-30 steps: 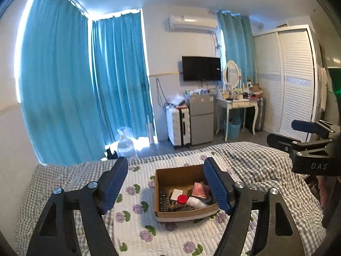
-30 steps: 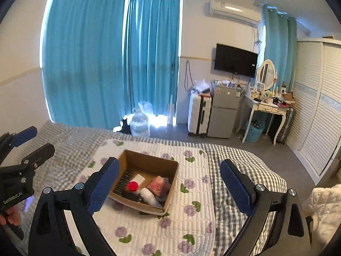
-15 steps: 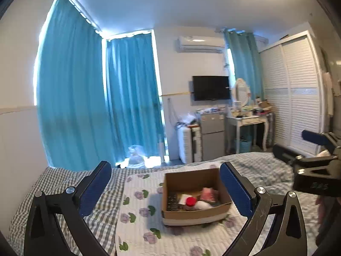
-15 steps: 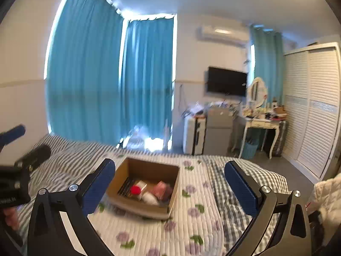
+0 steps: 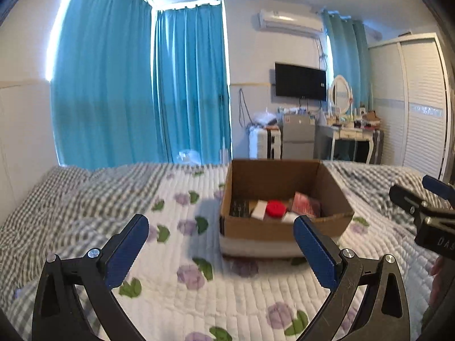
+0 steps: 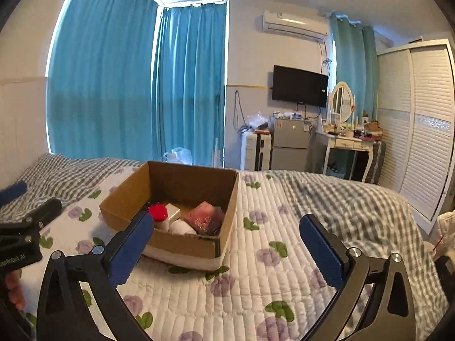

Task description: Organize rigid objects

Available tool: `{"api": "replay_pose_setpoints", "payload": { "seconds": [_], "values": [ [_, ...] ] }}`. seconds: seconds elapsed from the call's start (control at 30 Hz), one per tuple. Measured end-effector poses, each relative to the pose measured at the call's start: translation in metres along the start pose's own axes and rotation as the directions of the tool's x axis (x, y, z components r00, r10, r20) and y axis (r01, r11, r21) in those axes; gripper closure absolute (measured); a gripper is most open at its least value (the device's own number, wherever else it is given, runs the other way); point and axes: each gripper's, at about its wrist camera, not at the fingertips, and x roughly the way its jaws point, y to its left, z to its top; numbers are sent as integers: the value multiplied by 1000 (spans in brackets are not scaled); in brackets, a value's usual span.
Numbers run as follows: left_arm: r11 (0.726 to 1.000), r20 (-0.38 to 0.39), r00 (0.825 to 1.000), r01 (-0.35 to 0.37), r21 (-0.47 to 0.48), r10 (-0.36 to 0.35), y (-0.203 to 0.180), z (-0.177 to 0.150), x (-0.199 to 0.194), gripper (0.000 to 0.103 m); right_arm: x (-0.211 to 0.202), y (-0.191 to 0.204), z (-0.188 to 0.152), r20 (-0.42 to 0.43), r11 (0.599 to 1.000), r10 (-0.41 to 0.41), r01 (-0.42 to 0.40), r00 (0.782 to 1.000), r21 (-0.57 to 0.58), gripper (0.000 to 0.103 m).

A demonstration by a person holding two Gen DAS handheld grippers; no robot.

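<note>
Cardboard box [image 5: 284,227] ahead of hand-held gripper [image 5: 221,244]

Floral quilt [image 5: 182,255], brown cardboard box [image 5: 284,228]

The left gripper [image 5: 217,244] has a matte black, triangular frame with cut-out openings on each side, joined by round silver screws. Its two fingers [image 5: 126,251] carry flat, ribbed, dark blue pads. The right gripper [image 6: 224,248] is built the same way: black frame, silver screws, blue ribbed pads on its fingers [image 6: 322,251]. Seen from the side, each gripper's black body bears small pale lettering, only partly readable, and rounded blue-tipped parts at the front. A patch of bare skin from the person's left hand [image 6: 12,289] shows at the frame edge.
</note>
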Motion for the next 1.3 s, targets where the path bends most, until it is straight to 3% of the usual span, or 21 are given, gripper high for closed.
{"api": "replay_pose_setpoints", "payload": {
  "seconds": [1.3],
  "values": [
    [1000,20,1000,2,12,-2,-5,-1,-8,0,10,13,-21,-48,999,-6,4,999,-46,0]
  ]
}}
